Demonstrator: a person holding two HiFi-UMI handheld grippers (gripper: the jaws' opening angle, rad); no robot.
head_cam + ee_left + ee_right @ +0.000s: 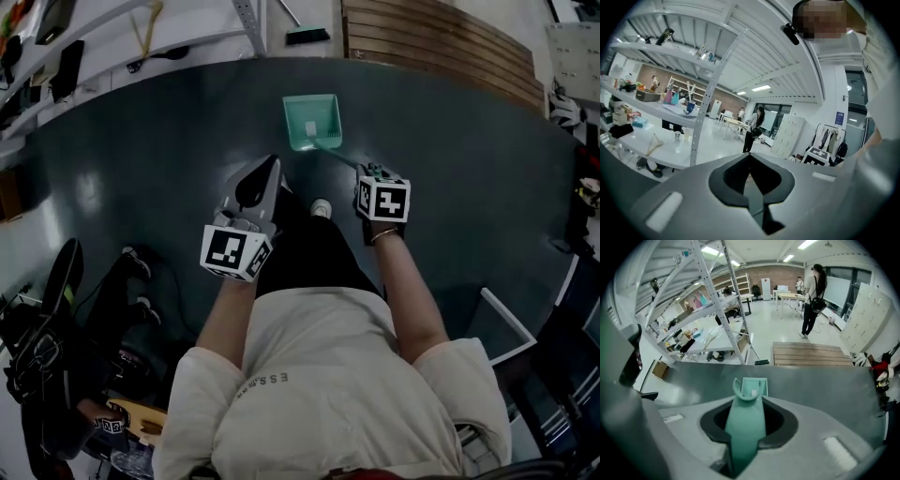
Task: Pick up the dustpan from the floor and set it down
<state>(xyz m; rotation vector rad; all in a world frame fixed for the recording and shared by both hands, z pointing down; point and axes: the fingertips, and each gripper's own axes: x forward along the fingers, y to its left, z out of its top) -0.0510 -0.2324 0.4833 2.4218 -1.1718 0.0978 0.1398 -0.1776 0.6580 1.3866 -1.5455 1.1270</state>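
Note:
A teal dustpan [312, 122] is over the dark floor mat [141, 159] ahead of the person's feet. Its long handle [339, 155] slants back to my right gripper [373, 172]. In the right gripper view the handle [746, 427] runs between the jaws and my right gripper [749, 401] is shut on it, with the pan [753, 389] beyond the tips. I cannot tell whether the pan touches the floor. My left gripper [270, 167] is beside it at the left, shut with nothing in it. In the left gripper view, my left gripper [751, 159] points out at the room.
A metal shelving rack [187, 37] and a wooden pallet [441, 42] border the mat's far side, with a brush head [307, 36] between them. Dark equipment [56, 319] stands at the left. A white frame [511, 323] lies at the right. A person [813, 298] stands far off.

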